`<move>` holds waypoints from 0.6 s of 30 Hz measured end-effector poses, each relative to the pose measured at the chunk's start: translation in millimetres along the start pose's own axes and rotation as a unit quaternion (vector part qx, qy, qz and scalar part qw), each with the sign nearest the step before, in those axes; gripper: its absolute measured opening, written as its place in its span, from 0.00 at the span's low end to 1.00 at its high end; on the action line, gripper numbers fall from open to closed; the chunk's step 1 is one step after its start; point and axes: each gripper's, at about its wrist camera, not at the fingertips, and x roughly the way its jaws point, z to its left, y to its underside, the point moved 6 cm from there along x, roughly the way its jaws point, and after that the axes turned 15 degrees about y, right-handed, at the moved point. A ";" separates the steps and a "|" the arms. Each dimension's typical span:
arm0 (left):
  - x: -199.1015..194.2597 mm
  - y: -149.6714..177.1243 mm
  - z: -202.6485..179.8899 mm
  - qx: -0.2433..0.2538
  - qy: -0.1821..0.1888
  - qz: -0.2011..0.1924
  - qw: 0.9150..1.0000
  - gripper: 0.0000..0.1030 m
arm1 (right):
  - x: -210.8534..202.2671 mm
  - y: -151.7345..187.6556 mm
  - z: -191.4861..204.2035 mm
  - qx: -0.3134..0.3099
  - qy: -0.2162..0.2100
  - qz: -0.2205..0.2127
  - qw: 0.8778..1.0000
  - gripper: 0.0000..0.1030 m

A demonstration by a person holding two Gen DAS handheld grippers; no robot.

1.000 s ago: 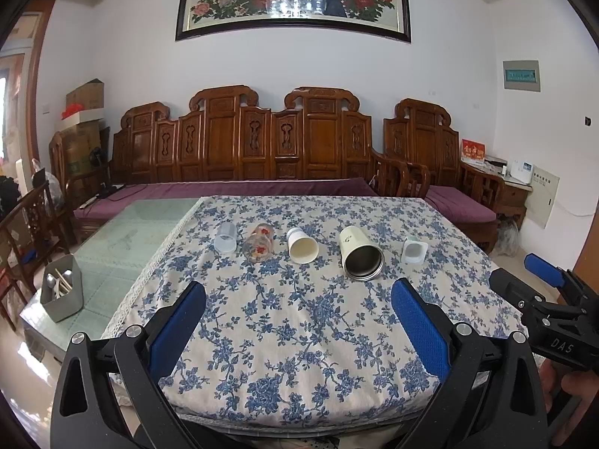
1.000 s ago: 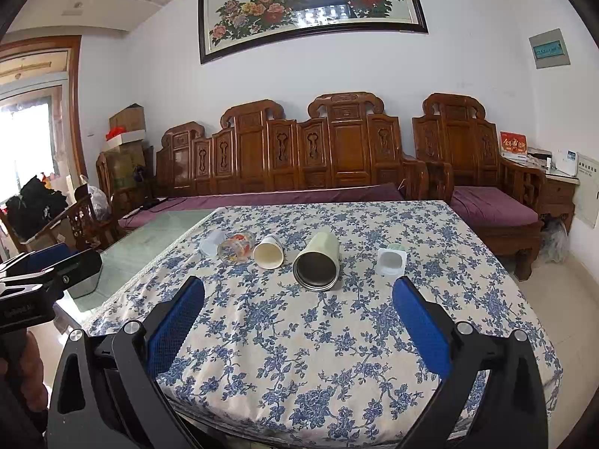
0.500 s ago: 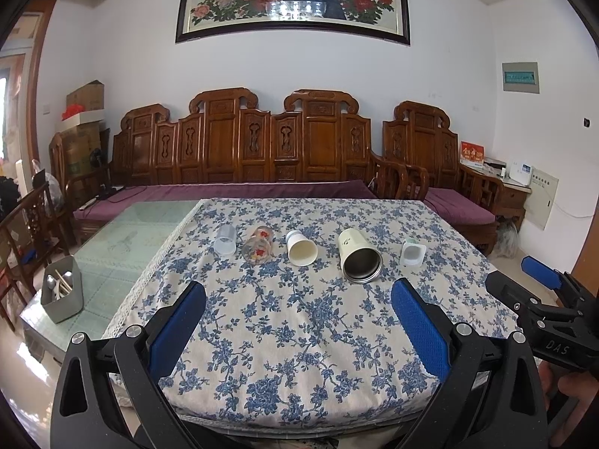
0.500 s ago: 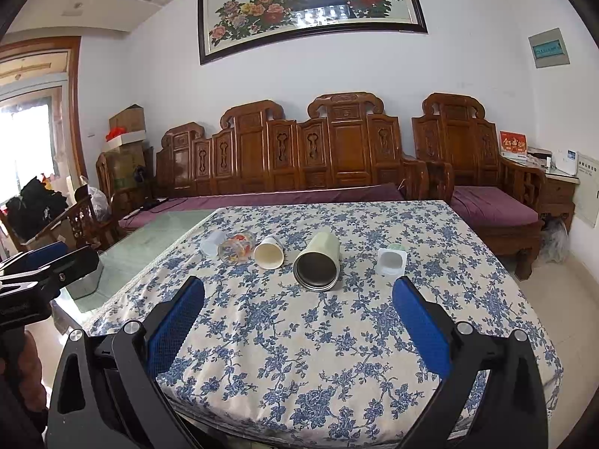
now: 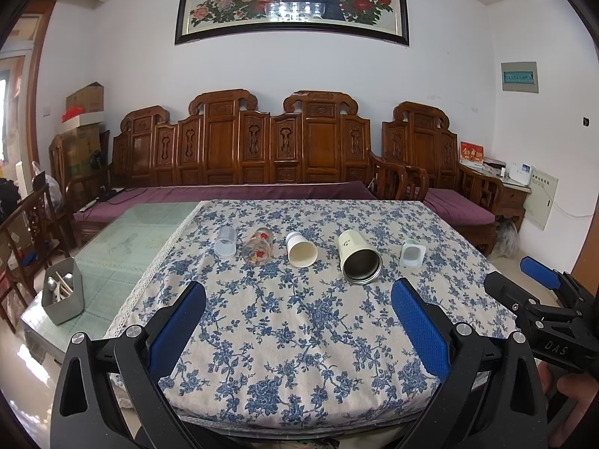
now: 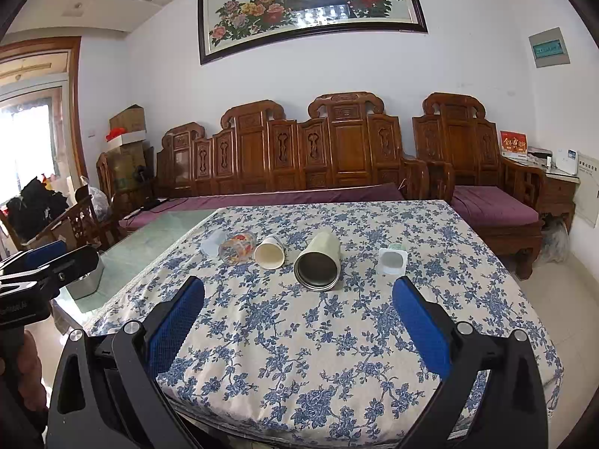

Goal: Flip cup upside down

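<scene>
Several cups lie on their sides in a row on the floral tablecloth (image 5: pixel 299 318): a clear plastic cup (image 5: pixel 225 241), a patterned glass (image 5: pixel 257 250), a white paper cup (image 5: pixel 300 249), a large cream metal tumbler (image 5: pixel 358 256) and a small white cup (image 5: pixel 412 252). The same row shows in the right wrist view, with the tumbler (image 6: pixel 319 262) and the paper cup (image 6: pixel 270 252) in the middle. My left gripper (image 5: pixel 297 318) is open and empty at the table's near edge. My right gripper (image 6: pixel 297 316) is open and empty too, well short of the cups.
A grey utensil holder (image 5: pixel 61 292) stands on the bare glass table top (image 5: pixel 123 239) at the left. A carved wooden bench with purple cushions (image 5: pixel 262 191) runs behind the table. The right gripper also shows at the right edge of the left wrist view (image 5: pixel 543 310).
Both grippers stay open. The views have shifted only slightly; the cups have not moved.
</scene>
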 end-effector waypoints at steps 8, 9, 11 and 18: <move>0.3 -0.6 -0.2 0.001 0.000 0.000 1.000 0.93 | 1.1 1.0 0.7 0.000 0.000 0.000 1.000 0.98; 0.4 -1.0 -0.1 0.001 0.000 0.000 1.000 0.93 | 1.3 1.0 0.9 0.000 0.000 0.000 1.000 0.98; 0.2 -0.9 -0.6 0.001 0.000 0.000 1.000 0.93 | 0.9 1.0 0.8 0.000 0.000 0.000 1.000 0.98; 0.0 -0.6 0.4 0.001 0.000 -0.001 1.000 0.93 | 1.1 0.7 0.6 0.000 0.000 0.000 1.000 0.98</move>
